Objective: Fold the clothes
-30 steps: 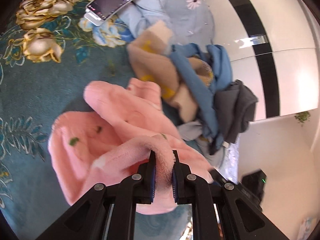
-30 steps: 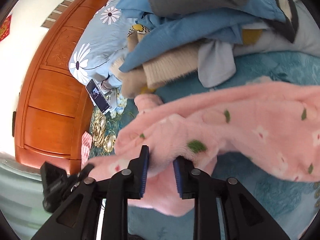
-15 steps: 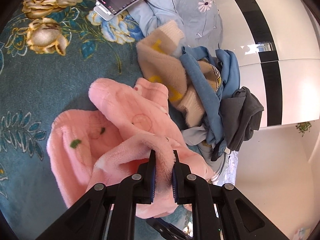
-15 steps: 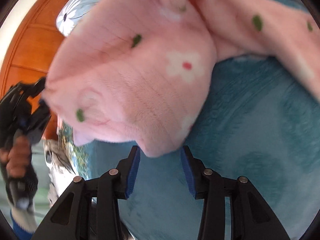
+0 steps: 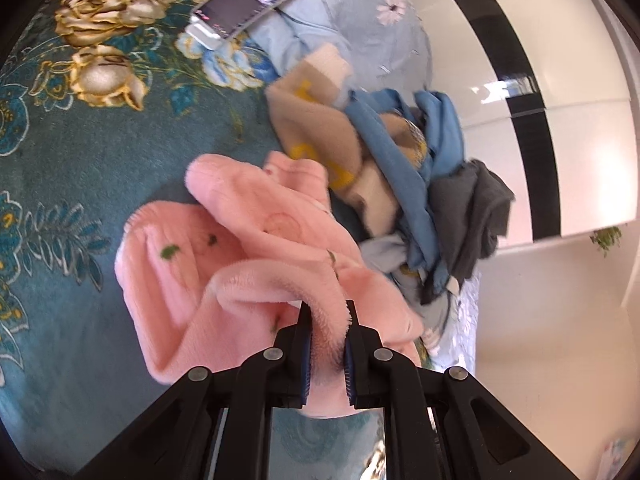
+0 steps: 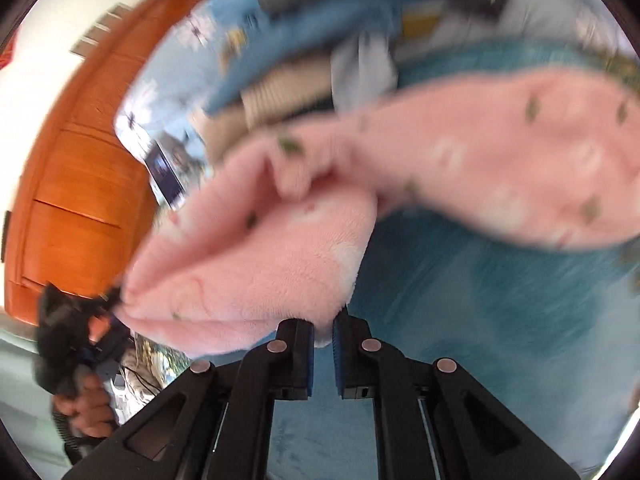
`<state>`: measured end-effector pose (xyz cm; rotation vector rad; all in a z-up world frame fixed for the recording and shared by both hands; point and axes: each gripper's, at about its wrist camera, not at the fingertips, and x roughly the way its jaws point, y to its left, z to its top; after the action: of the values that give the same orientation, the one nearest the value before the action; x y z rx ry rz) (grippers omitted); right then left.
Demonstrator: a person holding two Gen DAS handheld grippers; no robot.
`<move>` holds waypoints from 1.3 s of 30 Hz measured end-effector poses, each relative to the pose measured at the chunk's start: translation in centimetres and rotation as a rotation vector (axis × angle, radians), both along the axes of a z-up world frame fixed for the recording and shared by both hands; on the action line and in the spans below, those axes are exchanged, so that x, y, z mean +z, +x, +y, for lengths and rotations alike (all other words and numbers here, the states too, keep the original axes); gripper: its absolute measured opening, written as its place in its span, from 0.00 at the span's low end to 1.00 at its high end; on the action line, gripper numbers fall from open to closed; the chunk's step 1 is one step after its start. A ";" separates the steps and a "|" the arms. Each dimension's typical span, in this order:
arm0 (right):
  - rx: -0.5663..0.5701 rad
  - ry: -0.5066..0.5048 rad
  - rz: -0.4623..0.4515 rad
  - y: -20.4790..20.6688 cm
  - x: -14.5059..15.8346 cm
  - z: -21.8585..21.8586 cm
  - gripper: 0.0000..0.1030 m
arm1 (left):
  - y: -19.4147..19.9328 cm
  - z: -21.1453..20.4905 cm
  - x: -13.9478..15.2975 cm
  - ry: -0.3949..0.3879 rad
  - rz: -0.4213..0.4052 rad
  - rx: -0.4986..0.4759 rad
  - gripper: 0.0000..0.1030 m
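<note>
A pink fleece garment (image 5: pixel 240 248) with small green and white flower marks lies bunched on the teal bedspread (image 5: pixel 80 168). My left gripper (image 5: pixel 327 314) is shut on a thick fold of it. In the right wrist view the same pink garment (image 6: pixel 256 280) hangs stretched and blurred. My right gripper (image 6: pixel 322 330) is shut on its lower edge, with pink pile showing between the narrow jaws. The left gripper (image 6: pixel 80 320) appears there too, held by a hand (image 6: pixel 86 408), pinching the garment's far left corner.
A pile of clothes (image 5: pixel 404 160) in beige, blue and dark grey sits just beyond the pink garment. A phone (image 5: pixel 248 0) lies by a pale blue daisy pillow (image 5: pixel 360 24). A wooden headboard (image 6: pixel 72 200) stands behind, and a white wall (image 5: pixel 560 320) lies past the bed edge.
The right gripper, open under the garment half a second ago, has shut on its lower edge. The left gripper keeps its hold and has drawn back slightly.
</note>
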<state>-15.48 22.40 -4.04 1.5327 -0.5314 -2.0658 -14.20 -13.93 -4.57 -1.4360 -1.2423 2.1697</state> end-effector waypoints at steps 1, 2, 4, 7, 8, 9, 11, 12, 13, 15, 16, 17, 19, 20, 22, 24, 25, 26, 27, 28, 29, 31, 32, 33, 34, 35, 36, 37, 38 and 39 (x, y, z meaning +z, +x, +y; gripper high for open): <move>-0.004 0.006 0.038 0.0 1.6 1.2 0.07 | 0.4 0.6 0.2 0.008 0.008 -0.019 0.13; -0.006 0.016 0.077 0.1 3.0 2.3 0.07 | 0.7 1.2 0.3 0.014 0.014 -0.035 0.13; -0.009 0.050 0.163 0.4 6.3 4.1 0.07 | 1.5 3.1 0.4 0.018 0.023 -0.085 0.13; -0.008 0.100 0.277 1.1 10.1 6.3 0.07 | 2.5 6.2 0.4 0.010 0.032 -0.175 0.13; -0.003 0.128 0.306 1.4 10.9 6.1 0.07 | 2.8 7.2 0.3 0.003 0.030 -0.207 0.15; 0.003 0.155 0.326 1.5 11.5 6.0 0.07 | 3.2 8.1 0.1 -0.005 0.023 -0.234 0.16; 0.007 0.197 0.304 1.5 10.8 6.6 0.07 | 3.8 9.0 -0.5 -0.020 0.003 -0.274 0.16; 0.007 0.217 0.284 1.5 10.2 6.9 0.07 | 4.1 9.0 -0.9 -0.036 -0.009 -0.279 0.18; 0.003 0.231 0.262 1.5 9.5 7.3 0.07 | 4.4 8.9 -1.2 -0.053 -0.020 -0.285 0.18; -0.021 0.249 0.220 1.7 7.8 8.5 0.07 | 4.9 7.9 -2.1 -0.077 -0.052 -0.265 0.24; -0.036 0.254 0.198 1.9 7.0 9.2 0.07 | 5.1 7.2 -2.6 -0.088 -0.070 -0.247 0.26; -0.053 0.252 0.174 2.0 6.1 9.8 0.07 | 5.3 6.5 -3.1 -0.092 -0.089 -0.228 0.28; -0.087 0.248 0.125 2.2 4.4 11.2 0.07 | 5.5 5.1 -4.5 -0.088 -0.136 -0.183 0.30; -0.101 0.247 0.105 2.3 3.7 11.7 0.07 | 5.5 4.7 -5.2 -0.098 -0.168 -0.168 0.32; -0.118 0.244 0.086 2.6 2.9 12.4 0.07 | 5.6 3.9 -6.7 -0.116 -0.225 -0.141 0.32; -0.125 0.240 0.075 2.7 2.4 12.7 0.07 | 5.5 4.1 -7.7 -0.116 -0.255 -0.130 0.34; -0.126 0.241 0.070 2.8 2.2 12.7 0.07 | 5.5 4.1 -8.2 -0.115 -0.270 -0.125 0.34; -0.126 0.242 0.066 2.8 2.1 12.7 0.07 | 5.5 4.2 -8.7 -0.115 -0.285 -0.119 0.37; -0.126 0.242 0.063 2.8 2.0 12.8 0.07 | 5.5 4.3 -9.3 -0.115 -0.300 -0.113 0.39; -0.126 0.243 0.060 2.9 1.9 12.8 0.07 | 5.5 4.4 -9.8 -0.115 -0.315 -0.108 0.40; -0.126 0.243 0.057 2.9 1.8 12.9 0.07 | 5.4 4.5 -10.3 -0.114 -0.330 -0.102 0.40; -0.126 0.244 0.053 2.9 1.6 12.9 0.07 | 5.4 4.6 -10.7 -0.104 -0.336 -0.096 0.40; -0.126 0.244 0.051 2.9 1.5 12.9 0.07 | 5.4 4.7 -10.6 -0.098 -0.328 -0.095 0.38; -0.126 0.244 0.050 2.9 1.4 12.9 0.07 | 5.3 4.8 -10.5 -0.093 -0.321 -0.094 0.38; -0.126 0.243 0.051 2.9 1.4 12.9 0.07 | 5.3 4.9 -10.5 -0.087 -0.313 -0.094 0.37; -0.127 0.241 0.051 2.9 1.4 13.0 0.07 | 5.2 5.0 -10.3 -0.088 -0.306 -0.096 0.33; -0.127 0.240 0.051 2.9 1.4 13.0 0.07 | 5.1 5.2 -10.1 -0.102 -0.300 -0.102 0.19; -0.128 0.238 0.052 3.0 1.4 13.0 0.07 | 5.0 5.3 -9.9 -0.119 -0.295 -0.107 0.13; -0.128 0.235 0.054 3.0 1.5 13.0 0.07 | 4.8 5.5 -9.7 -0.131 -0.290 -0.106 0.08; -0.128 0.232 0.057 3.0 1.6 13.0 0.07 | 4.5 5.5 -9.3 -0.140 -0.280 -0.093 0.05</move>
<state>-12.53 35.42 -2.40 1.5989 -0.3885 -2.3304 -9.68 -8.44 -13.90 -1.8679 -1.0985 2.0829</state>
